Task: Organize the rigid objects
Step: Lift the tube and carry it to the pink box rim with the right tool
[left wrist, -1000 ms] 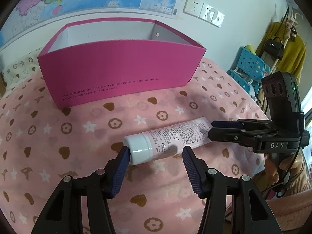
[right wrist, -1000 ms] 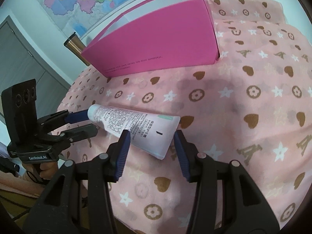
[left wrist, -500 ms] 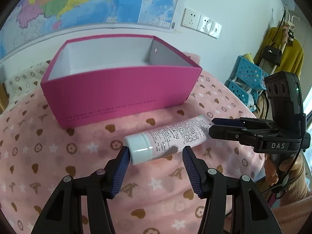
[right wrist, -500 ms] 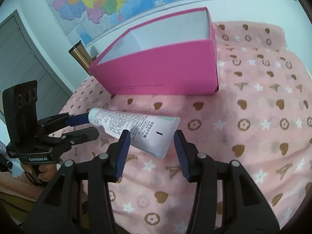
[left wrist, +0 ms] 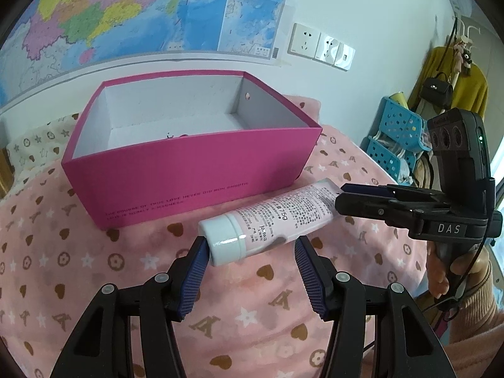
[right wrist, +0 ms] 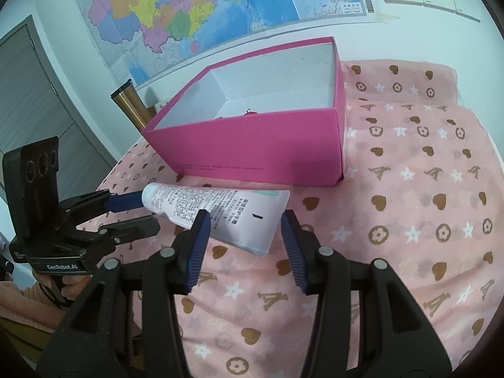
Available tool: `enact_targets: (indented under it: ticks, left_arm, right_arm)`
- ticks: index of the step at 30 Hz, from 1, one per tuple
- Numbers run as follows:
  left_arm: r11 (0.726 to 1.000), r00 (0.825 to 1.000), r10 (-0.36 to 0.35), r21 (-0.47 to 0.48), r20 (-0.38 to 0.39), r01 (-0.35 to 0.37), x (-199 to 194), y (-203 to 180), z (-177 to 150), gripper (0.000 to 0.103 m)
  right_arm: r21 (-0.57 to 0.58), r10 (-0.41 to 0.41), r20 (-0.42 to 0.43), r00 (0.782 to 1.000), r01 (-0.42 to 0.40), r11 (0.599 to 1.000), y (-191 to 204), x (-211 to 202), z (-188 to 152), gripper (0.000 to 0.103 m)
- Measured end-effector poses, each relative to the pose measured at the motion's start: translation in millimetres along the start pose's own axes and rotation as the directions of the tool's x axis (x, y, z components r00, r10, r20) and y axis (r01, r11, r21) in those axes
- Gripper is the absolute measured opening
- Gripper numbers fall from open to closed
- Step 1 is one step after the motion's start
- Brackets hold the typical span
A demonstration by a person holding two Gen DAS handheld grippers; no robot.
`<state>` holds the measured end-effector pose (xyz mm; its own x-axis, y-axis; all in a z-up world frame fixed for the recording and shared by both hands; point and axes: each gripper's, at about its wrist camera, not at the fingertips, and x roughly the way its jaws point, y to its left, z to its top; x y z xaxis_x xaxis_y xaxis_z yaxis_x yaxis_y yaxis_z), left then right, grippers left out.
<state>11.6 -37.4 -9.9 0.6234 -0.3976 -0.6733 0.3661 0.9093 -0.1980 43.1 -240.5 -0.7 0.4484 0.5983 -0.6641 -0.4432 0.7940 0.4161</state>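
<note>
A white and pink tube (left wrist: 277, 220) with a white cap hangs level just above the pink patterned cloth (left wrist: 94, 261), in front of an open magenta box (left wrist: 189, 170). My left gripper (left wrist: 252, 252) is shut on its cap end. The right gripper (left wrist: 341, 197) pinches the flat crimped end from the right side. In the right wrist view the tube (right wrist: 220, 211) lies across my right gripper (right wrist: 242, 233), and the left gripper (right wrist: 149, 212) clamps the cap from the left. The box (right wrist: 252, 145) has a white inside; a small item on its floor barely shows.
A bronze tumbler (right wrist: 132, 107) stands behind the box's left corner. Blue perforated baskets (left wrist: 397, 132) and a rack with a yellow garment (left wrist: 469, 88) stand off the bed's right side. A wall with a map and sockets rises close behind the box.
Both grippers have risen with the tube held between them, lifting it off the cloth. The box's inside shows more from above now.
</note>
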Motion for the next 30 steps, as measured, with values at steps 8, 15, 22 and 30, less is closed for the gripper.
enact_targets:
  ticks: [8,15,22,30]
  left_arm:
    - [1.000,1.000,0.003,0.006,0.025,-0.003,-1,0,9,0.057]
    - [1.000,0.999,0.011,0.015,0.038,-0.011,0,1,17,0.057]
    - [1.000,0.999,0.010,0.012,0.047,-0.011,0,2,22,0.057]
    - [1.000,0.998,0.017,0.019,0.064,-0.018,-1,2,26,0.057]
  right_arm:
    - [-0.011,-0.007,0.017,1.000,0.007,1.000,-2,-1,11,0.050]
    - [-0.020,-0.010,0.038,0.999,0.011,1.000,-2,-3,19,0.050]
    - [-0.026,-0.010,0.048,0.999,0.011,1.000,-3,-4,25,0.050]
    - [-0.033,-0.010,0.059,0.998,0.012,0.999,-2,-6,29,0.050]
